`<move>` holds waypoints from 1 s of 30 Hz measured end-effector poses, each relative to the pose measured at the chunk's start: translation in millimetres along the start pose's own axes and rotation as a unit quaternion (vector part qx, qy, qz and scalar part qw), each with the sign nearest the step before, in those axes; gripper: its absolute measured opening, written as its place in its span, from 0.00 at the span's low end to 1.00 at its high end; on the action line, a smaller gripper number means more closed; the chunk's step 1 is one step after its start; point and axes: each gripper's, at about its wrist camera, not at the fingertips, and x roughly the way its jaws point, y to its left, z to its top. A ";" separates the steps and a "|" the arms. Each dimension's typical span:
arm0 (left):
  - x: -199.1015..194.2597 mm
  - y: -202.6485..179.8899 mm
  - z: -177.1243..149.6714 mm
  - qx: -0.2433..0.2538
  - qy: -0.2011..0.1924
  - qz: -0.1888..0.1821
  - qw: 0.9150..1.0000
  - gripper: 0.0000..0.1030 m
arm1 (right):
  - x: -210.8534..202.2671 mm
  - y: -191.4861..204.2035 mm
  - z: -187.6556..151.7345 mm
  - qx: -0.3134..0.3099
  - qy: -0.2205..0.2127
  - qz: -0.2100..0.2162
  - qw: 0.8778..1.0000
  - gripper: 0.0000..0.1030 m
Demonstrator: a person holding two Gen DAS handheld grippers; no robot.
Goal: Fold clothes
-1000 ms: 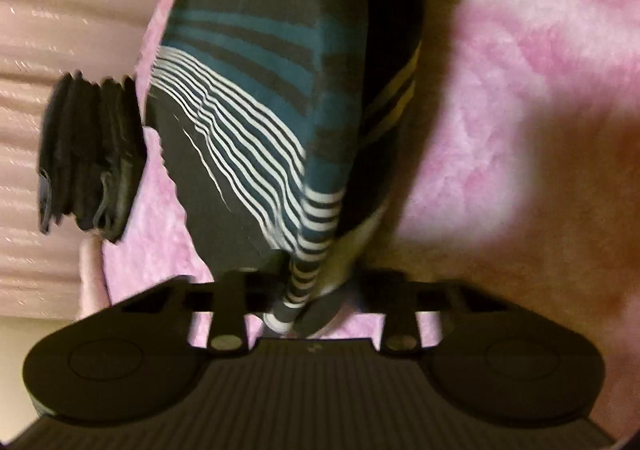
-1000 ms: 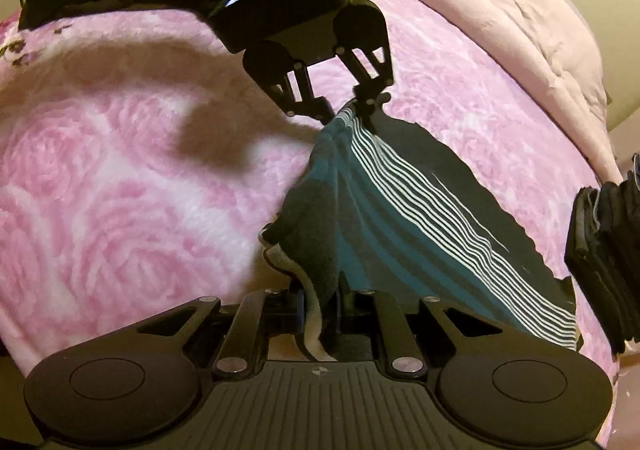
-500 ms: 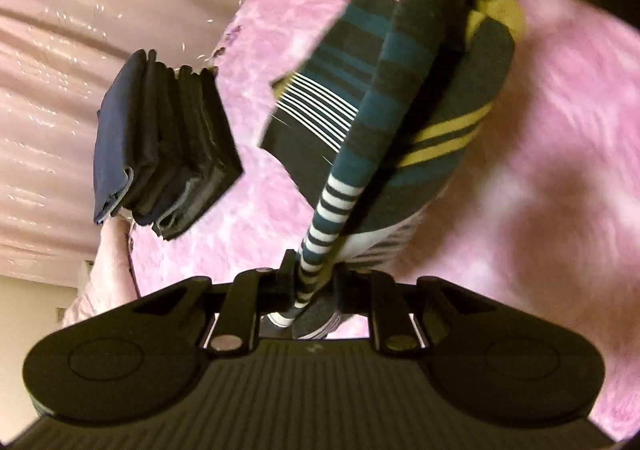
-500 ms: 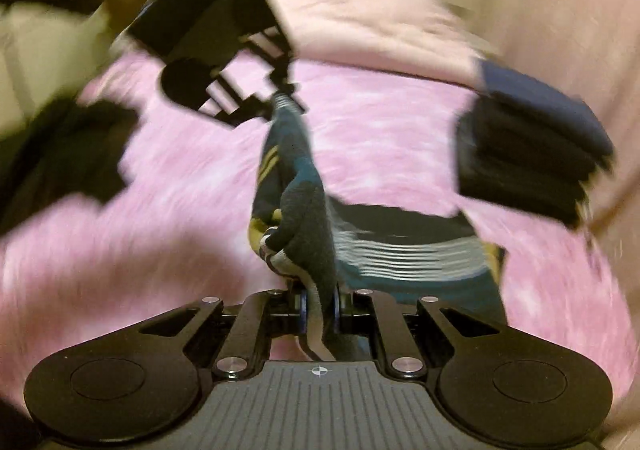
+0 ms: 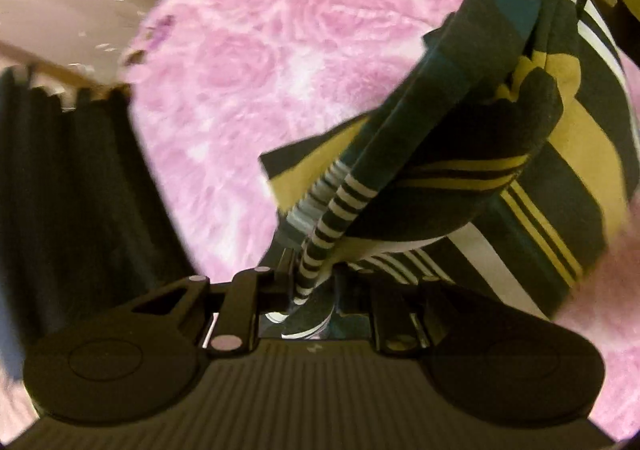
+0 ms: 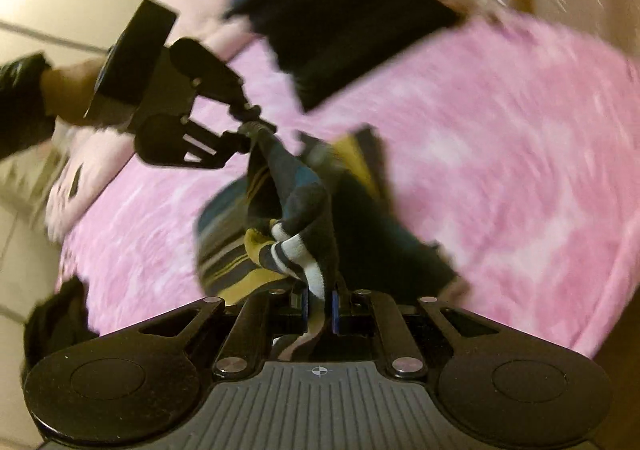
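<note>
A striped garment [image 5: 460, 154] in dark grey, teal, mustard and white hangs stretched between both grippers above the pink bed. My left gripper [image 5: 310, 282] is shut on one edge of it; the cloth bunches between the fingers. My right gripper [image 6: 320, 300] is shut on another edge of the striped garment [image 6: 304, 226]. In the right wrist view the left gripper [image 6: 250, 130] shows at upper left, held by a hand [image 6: 68, 94], pinching the cloth. The lower part of the garment trails on the blanket. The right wrist view is motion-blurred.
A pink rose-patterned blanket [image 5: 256, 62] covers the bed. A stack of folded dark clothes [image 6: 344, 22] lies at the far side, and shows as a dark mass [image 5: 68, 186] at the left. Another dark garment [image 6: 56, 326] lies at the bed's edge.
Both grippers have lifted and swung the striped garment off the blanket and turned it, so its mustard-striped side now shows. The folded dark stack has shifted closer in both views.
</note>
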 end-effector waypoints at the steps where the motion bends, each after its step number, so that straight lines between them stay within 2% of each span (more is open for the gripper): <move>1: 11.4 3.3 4.0 0.000 0.002 -0.008 1.000 0.15 | 4.6 -13.3 1.3 0.016 0.004 0.003 1.000 0.08; 5: 31.0 18.3 4.0 -0.042 -0.002 -0.026 0.999 0.19 | 22.6 -51.0 0.9 0.064 0.014 0.015 0.998 0.08; 8: 45.6 29.5 3.9 -0.074 -0.004 -0.038 0.997 0.31 | 29.0 -72.6 -3.0 0.116 0.014 0.018 0.993 0.09; 9: 50.5 33.2 3.9 -0.084 -0.005 -0.043 0.996 0.38 | 28.5 -77.0 -4.0 0.130 0.013 0.018 0.991 0.13; 10: 52.1 37.5 2.1 -0.101 -0.006 -0.043 0.994 0.41 | 26.0 -77.9 -4.2 0.135 0.013 0.010 0.991 0.29; 11: 46.4 42.8 -3.6 -0.132 -0.009 -0.035 0.991 0.42 | 21.7 -75.8 -3.7 0.131 0.011 -0.006 0.991 0.40; 12: 40.4 46.2 -10.9 -0.163 -0.009 -0.028 0.986 0.42 | 17.3 -74.2 -2.9 0.127 0.007 -0.022 0.992 0.59; 13: 33.5 45.6 -21.6 -0.193 -0.007 -0.020 0.981 0.42 | 12.6 -73.9 -1.6 0.124 0.002 -0.035 0.992 0.62; 16: 12.8 43.9 -53.6 -0.284 0.001 0.002 0.959 0.43 | 1.2 -75.9 1.9 0.131 0.005 -0.047 0.990 0.62; 19: -7.1 39.2 -84.8 -0.368 0.009 0.023 0.930 0.43 | -1.3 -73.8 1.2 0.130 0.021 -0.039 0.991 0.62; 21: -15.6 18.7 -100.0 -0.391 0.019 0.029 0.920 0.43 | 3.8 -70.5 0.1 0.127 0.041 -0.042 0.990 0.62; 22: -18.4 6.6 -105.0 -0.394 0.025 0.033 0.918 0.43 | 7.6 -67.9 0.2 0.125 0.051 -0.051 0.990 0.62; 23: -21.2 -5.7 -109.6 -0.394 0.031 0.037 0.918 0.44 | 11.1 -62.7 1.0 0.113 0.059 -0.064 0.990 0.62; 26: -29.1 -49.3 -116.6 -0.353 0.040 0.056 0.933 0.44 | 11.0 -35.7 -0.3 0.037 0.060 -0.081 0.994 0.62; 28: -33.8 -78.9 -119.1 -0.309 0.040 0.075 0.947 0.46 | 7.4 -9.3 -5.5 -0.034 0.052 -0.087 0.994 0.62; 30: -32.7 -109.5 -118.7 -0.243 0.037 0.097 0.964 0.55 | 5.7 21.0 -17.7 -0.112 0.046 -0.090 0.989 0.62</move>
